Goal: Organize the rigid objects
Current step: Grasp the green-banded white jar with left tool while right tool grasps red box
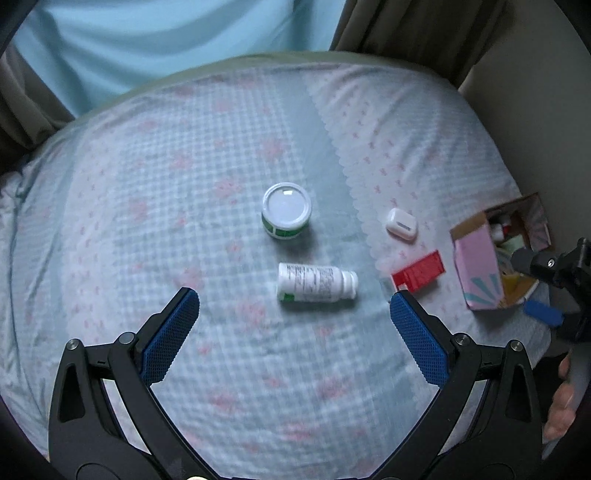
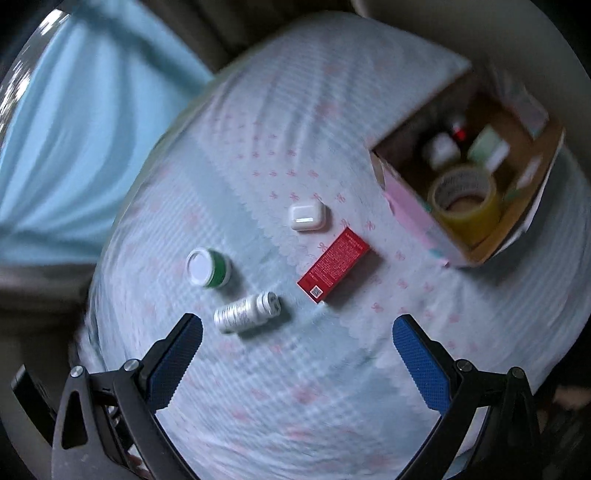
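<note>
On the checked bedspread a white pill bottle (image 1: pixel 316 283) (image 2: pixel 246 312) lies on its side. Beyond it stands a green jar with a white lid (image 1: pixel 286 215) (image 2: pixel 208 267). A white earbud case (image 1: pixel 401 223) (image 2: pixel 307 217) and a red box (image 1: pixel 419 272) (image 2: pixel 333 264) lie to the right. An open cardboard box (image 1: pixel 476 269) (image 2: pixel 413 210) at the right holds a tape roll (image 2: pixel 466 201) and small items. My left gripper (image 1: pixel 294 306) is open and empty above the bed, just short of the bottle. My right gripper (image 2: pixel 297 332) is open and empty, also seen in the left view (image 1: pixel 543 312).
A light blue curtain (image 1: pixel 147 40) (image 2: pixel 74 129) hangs behind the bed. Brown drapes (image 1: pixel 406 33) flank it. The bed edge drops off at the right, past the cardboard box. A hand (image 1: pixel 561 402) shows at the lower right.
</note>
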### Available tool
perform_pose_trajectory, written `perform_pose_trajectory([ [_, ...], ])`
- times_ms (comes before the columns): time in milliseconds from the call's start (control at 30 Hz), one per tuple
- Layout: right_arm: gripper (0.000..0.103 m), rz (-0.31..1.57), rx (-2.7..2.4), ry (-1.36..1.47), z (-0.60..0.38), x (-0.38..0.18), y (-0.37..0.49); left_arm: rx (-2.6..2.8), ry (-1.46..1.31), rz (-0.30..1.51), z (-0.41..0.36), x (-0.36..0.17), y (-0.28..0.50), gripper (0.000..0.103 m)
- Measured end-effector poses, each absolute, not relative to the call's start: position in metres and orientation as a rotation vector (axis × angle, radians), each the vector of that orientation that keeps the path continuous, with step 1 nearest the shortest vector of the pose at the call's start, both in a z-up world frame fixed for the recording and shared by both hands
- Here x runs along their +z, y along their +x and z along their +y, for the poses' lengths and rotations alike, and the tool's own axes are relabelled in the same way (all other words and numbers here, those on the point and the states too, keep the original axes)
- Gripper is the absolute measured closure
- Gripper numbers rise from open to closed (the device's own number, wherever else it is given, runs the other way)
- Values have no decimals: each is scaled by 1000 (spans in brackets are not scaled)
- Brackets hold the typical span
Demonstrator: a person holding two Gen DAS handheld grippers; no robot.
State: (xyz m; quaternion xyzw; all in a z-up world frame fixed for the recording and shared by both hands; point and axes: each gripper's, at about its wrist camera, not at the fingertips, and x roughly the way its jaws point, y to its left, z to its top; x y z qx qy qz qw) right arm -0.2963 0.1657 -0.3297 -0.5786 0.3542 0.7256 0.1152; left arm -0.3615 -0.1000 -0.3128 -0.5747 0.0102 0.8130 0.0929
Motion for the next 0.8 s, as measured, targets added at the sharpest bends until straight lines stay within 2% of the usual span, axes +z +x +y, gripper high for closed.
perform_pose_trajectory([
  [167,1,1214,1926,-1624,172,-378,-311,2377,-1756,69,-95,-354,-407,0],
  [267,3,1252,1830,-1589,177,-405,-318,2358,-1782,113,-90,-381,-431,0],
  [333,10,1272,1766,-1579,180,-425,-325,2341,-1803,141,-87,-402,-446,0],
  [467,17,1359,1597,-1552,186,-467,-334,2298,-1851,178,-81,-440,-465,0],
  [600,30,1417,1483,-1516,189,-494,-338,2256,-1887,215,-76,-476,-481,0],
  [667,33,1433,1441,-1492,190,-501,-339,2245,-1900,226,-74,-488,-488,0],
  [800,52,1458,1353,-1469,190,-514,-339,2239,-1914,221,-71,-505,-498,4],
])
